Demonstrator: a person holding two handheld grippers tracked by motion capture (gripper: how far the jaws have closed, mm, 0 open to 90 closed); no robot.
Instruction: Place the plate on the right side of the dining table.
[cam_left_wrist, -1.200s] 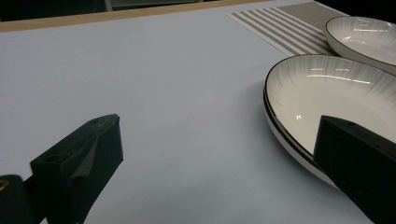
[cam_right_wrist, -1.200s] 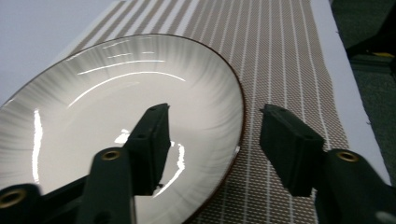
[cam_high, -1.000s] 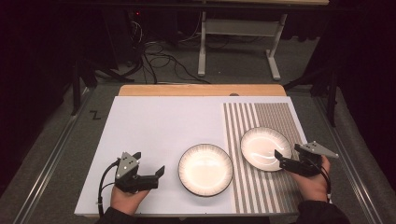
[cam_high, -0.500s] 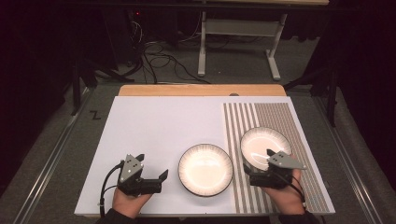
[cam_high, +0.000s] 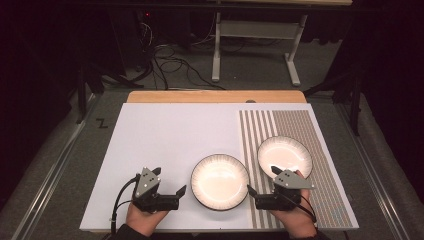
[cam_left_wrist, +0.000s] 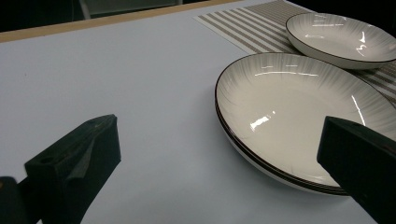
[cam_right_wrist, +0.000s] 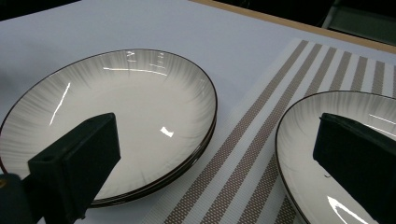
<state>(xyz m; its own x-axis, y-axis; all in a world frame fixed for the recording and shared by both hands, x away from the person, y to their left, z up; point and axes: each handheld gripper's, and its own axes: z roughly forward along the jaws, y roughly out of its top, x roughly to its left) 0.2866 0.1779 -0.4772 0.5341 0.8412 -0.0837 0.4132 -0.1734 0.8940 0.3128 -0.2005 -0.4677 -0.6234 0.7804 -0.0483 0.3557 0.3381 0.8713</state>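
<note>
A stack of two white plates with dark rims (cam_high: 220, 181) lies near the table's front, on the white board. A third white plate (cam_high: 284, 156) rests on the striped mat (cam_high: 300, 125) to its right. My left gripper (cam_high: 177, 197) is just left of the stack, open, holding nothing. In the left gripper view, the stack (cam_left_wrist: 303, 107) lies beyond its right jaw. My right gripper (cam_high: 263, 180) is open too, pointing at the gap between the plates. The right gripper view has the stack (cam_right_wrist: 126, 102) behind one jaw and the single plate (cam_right_wrist: 299, 154) behind the other.
The white board (cam_high: 170, 135) covers most of the table, with a wooden strip (cam_high: 215, 96) along its far edge. Beyond the table are a dark floor, cables (cam_high: 170, 60) and a metal table frame (cam_high: 255, 45).
My right gripper has swung from the right side of the single plate leftward and nearer the front, to between the plates. My left gripper edged slightly toward the stack.
</note>
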